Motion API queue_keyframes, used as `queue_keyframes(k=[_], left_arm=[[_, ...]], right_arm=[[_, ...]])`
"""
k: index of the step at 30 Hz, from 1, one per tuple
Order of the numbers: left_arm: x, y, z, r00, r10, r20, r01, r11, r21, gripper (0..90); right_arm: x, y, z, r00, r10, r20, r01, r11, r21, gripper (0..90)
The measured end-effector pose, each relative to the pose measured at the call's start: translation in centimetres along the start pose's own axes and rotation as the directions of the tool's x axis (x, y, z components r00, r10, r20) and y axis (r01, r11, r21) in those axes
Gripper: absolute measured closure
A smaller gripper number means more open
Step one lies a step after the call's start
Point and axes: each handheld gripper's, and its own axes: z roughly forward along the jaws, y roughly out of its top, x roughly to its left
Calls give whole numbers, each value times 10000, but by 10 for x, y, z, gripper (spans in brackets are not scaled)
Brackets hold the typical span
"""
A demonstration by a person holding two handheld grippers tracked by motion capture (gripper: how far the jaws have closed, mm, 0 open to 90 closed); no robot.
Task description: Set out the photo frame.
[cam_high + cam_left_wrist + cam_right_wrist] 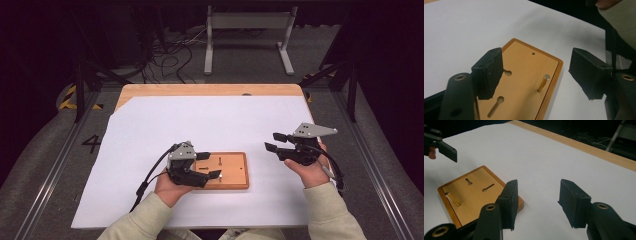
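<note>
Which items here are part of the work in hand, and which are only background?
In the job:
- wooden board with keyhole slots, on the white sheet
- brass pin standing upright in the board
- left gripper, open over the board
- right gripper, open, nothing between its jaws, off to the side of the board

Just lying about:
- white metal stand on the floor
- cables on the floor

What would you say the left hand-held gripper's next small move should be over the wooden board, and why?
Probably ease the left hand-held gripper down around the brass pin and close. Its jaws stand open with nothing between the pads, and the pin stands upright on the wooden board, just ahead between them.
</note>
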Motion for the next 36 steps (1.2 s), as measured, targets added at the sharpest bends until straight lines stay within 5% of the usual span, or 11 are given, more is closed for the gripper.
queue_keyframes(k=[7, 14, 22, 36], left_arm=[[-5, -7, 12, 9991, 416, -68, -414, 9985, 346, 380], [-5, -12, 21, 9989, 471, -59, -465, 9962, 739, 452], [-4, -19, 33, 9999, 97, 90, -106, 9936, 1124, 541], [-8, -24, 41, 9987, 478, 197, -500, 9903, 1296, 812]], right_arm=[[0, -2, 1, 10000, -14, -18, 14, 10000, 56, 500], [1, -3, 3, 10000, 9, -85, -8, 9999, 100, 500], [1, -4, 5, 9998, -47, -179, 50, 9999, 146, 500], [1, -5, 6, 9996, -30, -280, 36, 9997, 223, 499]])
